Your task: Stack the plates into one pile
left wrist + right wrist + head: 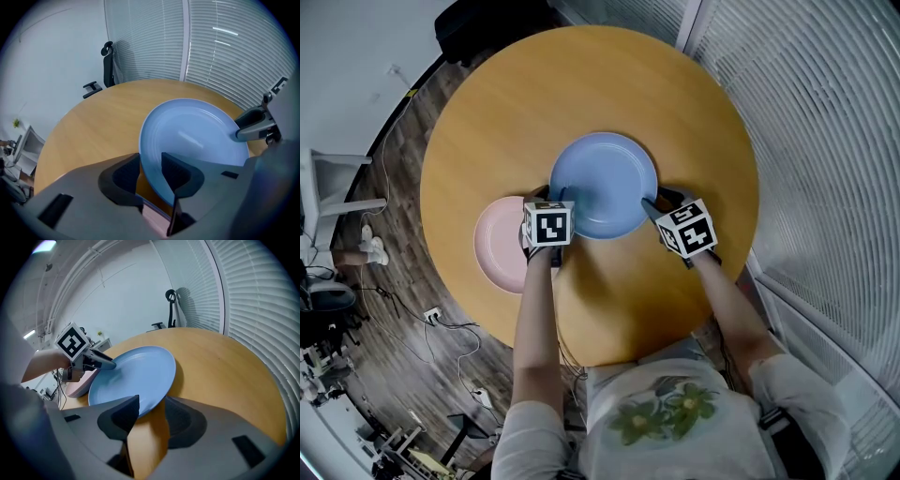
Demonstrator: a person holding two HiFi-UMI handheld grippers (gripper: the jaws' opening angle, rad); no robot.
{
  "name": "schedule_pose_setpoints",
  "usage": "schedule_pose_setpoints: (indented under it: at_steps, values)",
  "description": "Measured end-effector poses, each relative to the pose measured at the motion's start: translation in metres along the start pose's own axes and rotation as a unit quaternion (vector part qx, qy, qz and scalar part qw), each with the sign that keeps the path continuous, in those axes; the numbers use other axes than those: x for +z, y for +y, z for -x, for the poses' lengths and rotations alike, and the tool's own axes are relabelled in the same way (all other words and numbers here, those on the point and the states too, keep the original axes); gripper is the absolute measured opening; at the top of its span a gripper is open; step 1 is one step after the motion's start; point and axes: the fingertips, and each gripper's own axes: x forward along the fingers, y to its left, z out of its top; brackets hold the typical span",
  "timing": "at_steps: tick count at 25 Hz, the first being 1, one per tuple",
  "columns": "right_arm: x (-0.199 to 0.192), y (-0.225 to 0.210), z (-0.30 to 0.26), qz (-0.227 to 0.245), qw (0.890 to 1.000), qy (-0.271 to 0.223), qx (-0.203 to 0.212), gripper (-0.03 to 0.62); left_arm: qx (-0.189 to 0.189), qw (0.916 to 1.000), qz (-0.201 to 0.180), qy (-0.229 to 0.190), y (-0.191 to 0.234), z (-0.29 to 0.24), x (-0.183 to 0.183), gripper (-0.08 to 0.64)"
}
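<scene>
Blue plate (605,183) lay on the desk (487,103), pink plate (497,248) just beside it. I had the left gripper (150,164) and the right gripper (151,411) straddling its opposite rims, jaws wide and not yet pressing, so I could lift it level.

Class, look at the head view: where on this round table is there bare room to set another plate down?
Bare: the far half of the table beyond the blue plate, and the wood right of it towards the edge. Crowded: the near left, where the pink plate, left gripper and blue plate sit close.
</scene>
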Motion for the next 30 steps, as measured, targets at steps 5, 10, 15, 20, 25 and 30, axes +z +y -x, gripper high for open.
schedule_pose_setpoints:
  at_steps: [5,10,15,20,25,30]
  values:
    - [-0.001,-0.001,0.0,-0.009,1.0,0.003,-0.002,0.173,0.017,0.9997,0.016,-0.011,0.009,0.0,-0.002,0.075]
    - [-0.002,0.003,0.002,0.002,1.0,0.009,-0.012,0.172,0.007,0.9997,0.025,-0.005,0.006,0.006,-0.008,0.071]
    - [-0.001,0.004,0.01,0.006,1.0,0.004,-0.019,0.159,0.009,0.9997,0.021,-0.011,0.005,0.01,-0.01,0.071]
    - [0.003,0.013,0.019,0.009,0.999,-0.006,-0.034,0.134,0.01,0.9994,0.014,-0.029,0.012,0.023,-0.009,0.066]
    - [0.005,0.022,0.037,0.005,0.998,-0.016,-0.053,0.12,-0.008,0.9985,0.012,-0.052,0.008,0.047,-0.003,0.063]
    - [0.008,0.036,0.062,0.003,0.997,-0.025,-0.077,0.11,-0.022,0.9976,0.014,-0.065,0.004,0.072,-0.007,0.063]
